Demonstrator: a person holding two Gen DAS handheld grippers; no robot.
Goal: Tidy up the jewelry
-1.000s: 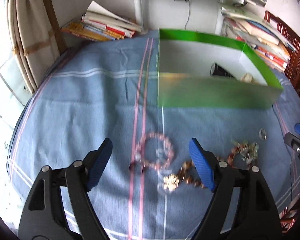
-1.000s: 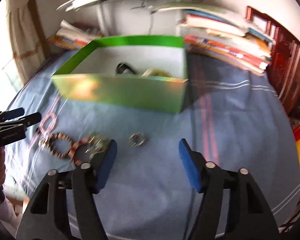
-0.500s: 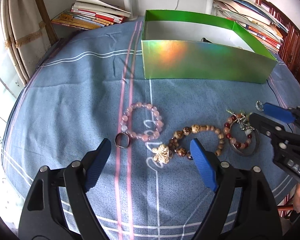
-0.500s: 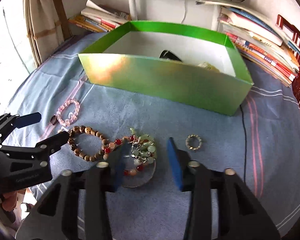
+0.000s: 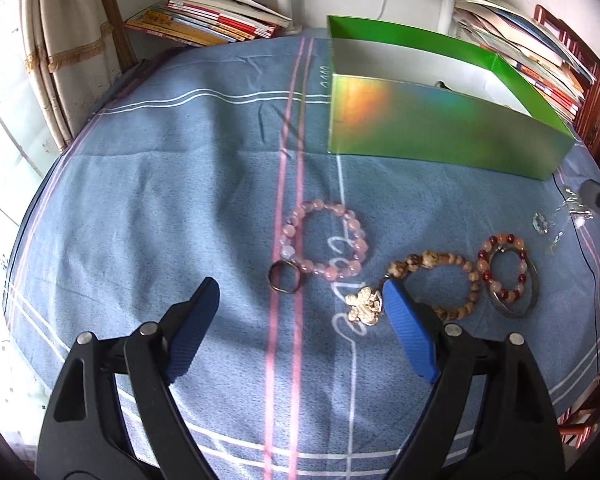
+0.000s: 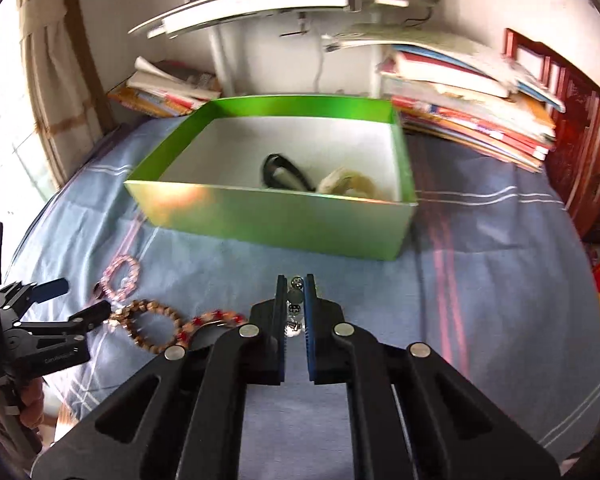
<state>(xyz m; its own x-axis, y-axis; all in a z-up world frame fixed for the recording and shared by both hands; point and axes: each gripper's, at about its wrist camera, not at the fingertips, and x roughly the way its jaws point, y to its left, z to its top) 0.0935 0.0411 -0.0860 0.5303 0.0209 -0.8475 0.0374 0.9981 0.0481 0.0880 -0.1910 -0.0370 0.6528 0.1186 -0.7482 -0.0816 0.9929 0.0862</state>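
My right gripper [image 6: 295, 285] is shut on a pale green bead bracelet [image 6: 295, 304] and holds it above the blue cloth, in front of the green box [image 6: 276, 220]. The dangling bracelet [image 5: 556, 222] also shows at the right edge of the left wrist view. My left gripper [image 5: 300, 292] is open and empty, low over a pink bead bracelet [image 5: 326, 242], a dark ring [image 5: 285, 277] and a brown bead bracelet with a gold charm [image 5: 432, 284]. A red-and-peach bracelet on a metal bangle [image 5: 508, 274] lies to the right.
The green box holds a black item [image 6: 280, 172] and a pale yellow item [image 6: 348, 182]. Stacks of books [image 6: 468, 120] line the far edge, more books [image 5: 208, 22] at the far left. A curtain [image 5: 56, 52] hangs on the left.
My right gripper has shut on the green bead bracelet and lifted it off the cloth toward the box. The left gripper has stayed open over the pink and brown bracelets.
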